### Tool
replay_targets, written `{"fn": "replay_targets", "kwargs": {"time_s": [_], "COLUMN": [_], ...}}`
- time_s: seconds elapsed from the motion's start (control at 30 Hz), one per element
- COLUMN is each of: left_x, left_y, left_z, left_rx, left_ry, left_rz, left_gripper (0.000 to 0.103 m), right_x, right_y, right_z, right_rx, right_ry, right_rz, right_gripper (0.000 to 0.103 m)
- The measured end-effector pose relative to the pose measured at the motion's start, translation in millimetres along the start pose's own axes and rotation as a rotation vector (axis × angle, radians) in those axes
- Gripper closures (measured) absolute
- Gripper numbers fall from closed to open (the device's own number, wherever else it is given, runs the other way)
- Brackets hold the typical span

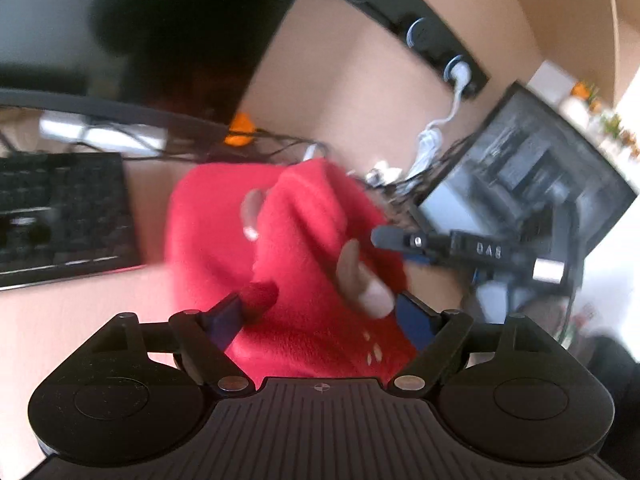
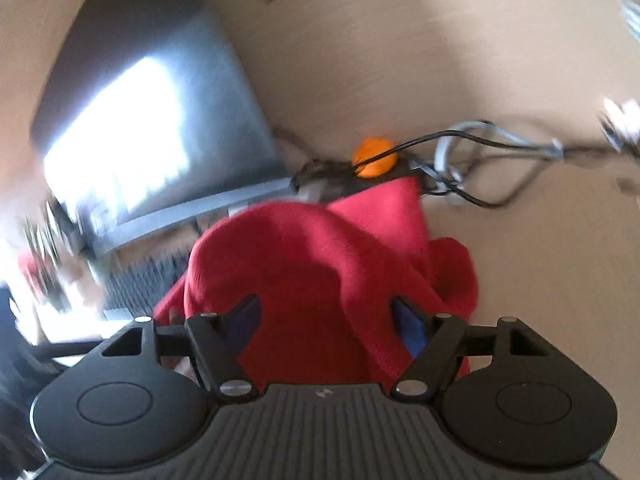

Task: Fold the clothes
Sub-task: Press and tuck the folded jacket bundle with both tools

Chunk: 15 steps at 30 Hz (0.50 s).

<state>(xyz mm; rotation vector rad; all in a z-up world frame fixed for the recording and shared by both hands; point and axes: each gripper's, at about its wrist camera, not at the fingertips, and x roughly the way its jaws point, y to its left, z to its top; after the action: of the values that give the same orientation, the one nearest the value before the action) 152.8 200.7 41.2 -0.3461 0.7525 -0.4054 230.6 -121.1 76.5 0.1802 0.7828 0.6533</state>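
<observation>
A red fleece garment (image 1: 304,248) is seen bunched up above the pale worktop (image 1: 344,92), filling the middle of both wrist views. In the left wrist view the left gripper (image 1: 324,312) is held with its jaws spread wide, and the red cloth is bundled between them; the left finger (image 1: 228,316) is wrapped over by a fold of the cloth, while whether the right finger presses on it cannot be told through the blur. A person's fingers (image 1: 360,280) are seen lying against the cloth just beside that right finger. The right gripper (image 1: 384,236) is visible further back in the same view, its tip touching the right edge of the garment. In the right wrist view the right gripper (image 2: 326,320) is shown with its jaws set about halfway apart, and the garment (image 2: 320,264) is draped between them and over them; a firm grip cannot be confirmed, as the pads are hidden by cloth. A black keyboard (image 1: 60,212) is found at the left of the worktop, an orange object (image 2: 374,156) among tangled cables (image 2: 472,148) behind the garment, and a tilted screen (image 1: 532,176) at the right.
</observation>
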Motion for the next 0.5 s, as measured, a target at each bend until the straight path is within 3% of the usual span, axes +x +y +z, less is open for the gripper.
{"fn": "replay_targets", "kwargs": {"time_s": [0.03, 0.13, 0.27, 0.4, 0.43, 0.47, 0.5], "left_x": [-4, -1, 23, 56, 62, 64, 65], "left_y": [1, 13, 24, 34, 37, 41, 45], "left_z": [-1, 8, 18, 14, 13, 12, 11], "left_rx": [0.014, -0.031, -0.055, -0.047, -0.046, -0.049, -0.064], "left_ry": [0.000, -0.015, 0.006, 0.091, 0.108, 0.117, 0.125], "left_rz": [0.056, 0.129, 0.184, 0.181, 0.178, 0.168, 0.147], "left_gripper": [0.012, 0.009, 0.007, 0.006, 0.006, 0.006, 0.006], "right_x": [10, 29, 31, 8, 0, -9, -12], "right_y": [11, 43, 66, 46, 35, 23, 11], "right_z": [-2, -15, -21, -12, -9, -7, -7], "right_rx": [-0.069, -0.281, -0.464, -0.374, -0.307, -0.239, -0.159], "right_ry": [0.029, 0.059, 0.068, 0.049, 0.028, 0.007, -0.004], "right_rz": [-0.022, -0.099, -0.095, -0.060, -0.058, -0.057, -0.057], "right_gripper": [0.029, 0.026, 0.025, 0.014, 0.011, 0.000, 0.000]}}
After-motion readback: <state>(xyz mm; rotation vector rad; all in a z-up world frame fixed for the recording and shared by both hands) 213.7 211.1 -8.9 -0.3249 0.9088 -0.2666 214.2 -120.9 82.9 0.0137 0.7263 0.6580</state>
